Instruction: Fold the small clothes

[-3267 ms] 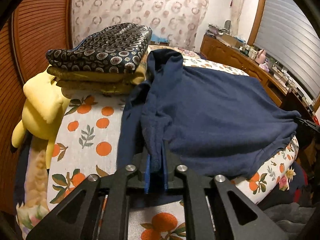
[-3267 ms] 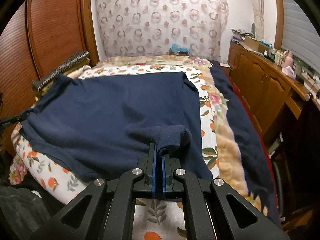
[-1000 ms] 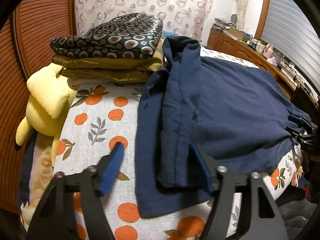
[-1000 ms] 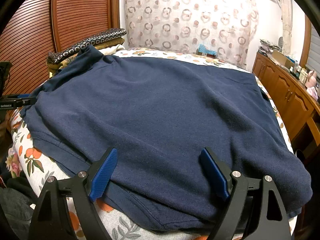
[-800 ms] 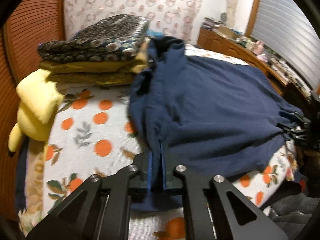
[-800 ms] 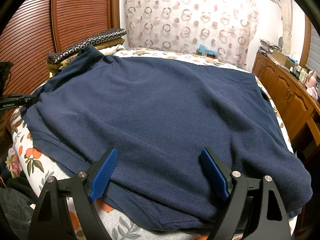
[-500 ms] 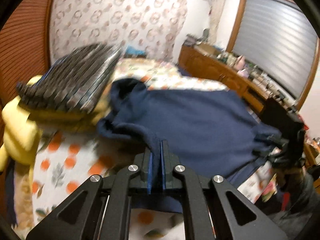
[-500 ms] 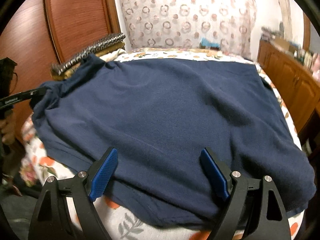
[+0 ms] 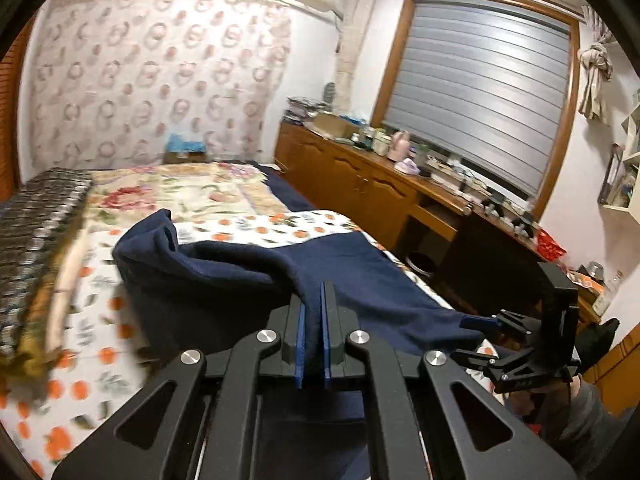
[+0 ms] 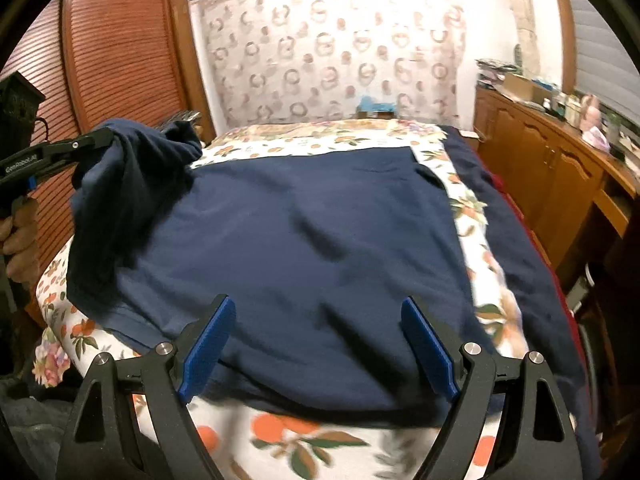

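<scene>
A navy blue shirt [image 10: 312,236] lies spread on the bed's fruit-print sheet [image 10: 304,440]. My left gripper [image 9: 314,312] is shut on the shirt's left sleeve [image 9: 224,264] and holds it raised off the bed. From the right wrist view the same gripper [image 10: 96,142] shows at far left, with the sleeve [image 10: 132,168] hanging from it in folds. My right gripper [image 10: 316,344] stands open just above the shirt's near hem, with cloth under it and nothing pinched. It also shows at the right edge of the left wrist view as the right gripper [image 9: 480,334], beside the shirt's edge.
A stack of folded patterned cloths [image 9: 32,248] sits at the bed's left. A wooden cabinet run [image 10: 552,168] with clutter lines the right side. Slatted wardrobe doors [image 10: 112,48] stand to the left. A dark blanket [image 10: 532,248] lies along the bed's right side. A hand [image 10: 18,240] grips the left tool.
The left gripper closed on the sleeve, then lifted it and swung it over the shirt; its view tilted up to the room. The right gripper stayed open and shifted a little along the hem.
</scene>
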Demonstrator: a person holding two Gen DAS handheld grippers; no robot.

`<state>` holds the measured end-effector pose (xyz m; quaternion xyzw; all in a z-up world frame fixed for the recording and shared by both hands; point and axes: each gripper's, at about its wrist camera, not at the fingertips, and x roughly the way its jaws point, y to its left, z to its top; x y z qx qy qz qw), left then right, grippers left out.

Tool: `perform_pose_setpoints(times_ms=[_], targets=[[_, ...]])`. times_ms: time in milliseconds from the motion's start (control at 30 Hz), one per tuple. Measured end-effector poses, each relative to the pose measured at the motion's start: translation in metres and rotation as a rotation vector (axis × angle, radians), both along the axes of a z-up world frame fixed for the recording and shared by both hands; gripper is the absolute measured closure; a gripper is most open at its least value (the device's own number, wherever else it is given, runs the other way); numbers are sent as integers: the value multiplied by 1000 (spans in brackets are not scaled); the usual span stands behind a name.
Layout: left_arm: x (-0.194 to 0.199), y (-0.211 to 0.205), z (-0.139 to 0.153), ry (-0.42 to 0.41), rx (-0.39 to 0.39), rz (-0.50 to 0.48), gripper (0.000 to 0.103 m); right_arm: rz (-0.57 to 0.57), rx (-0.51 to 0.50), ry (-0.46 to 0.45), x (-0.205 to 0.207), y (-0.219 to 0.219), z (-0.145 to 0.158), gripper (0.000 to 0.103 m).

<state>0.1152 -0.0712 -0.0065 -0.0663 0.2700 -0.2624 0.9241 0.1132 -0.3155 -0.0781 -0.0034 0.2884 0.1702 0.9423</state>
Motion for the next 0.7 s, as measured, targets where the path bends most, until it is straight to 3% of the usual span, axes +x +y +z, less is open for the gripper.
perform_pose_setpoints(times_ms=[333, 700], targets=[[16, -57, 0, 30, 41, -85, 96, -68, 61, 19, -15, -24, -16, 17], [6, -111, 64, -3, -9, -252, 96, -116, 79, -24, -33, -39, 5, 17]])
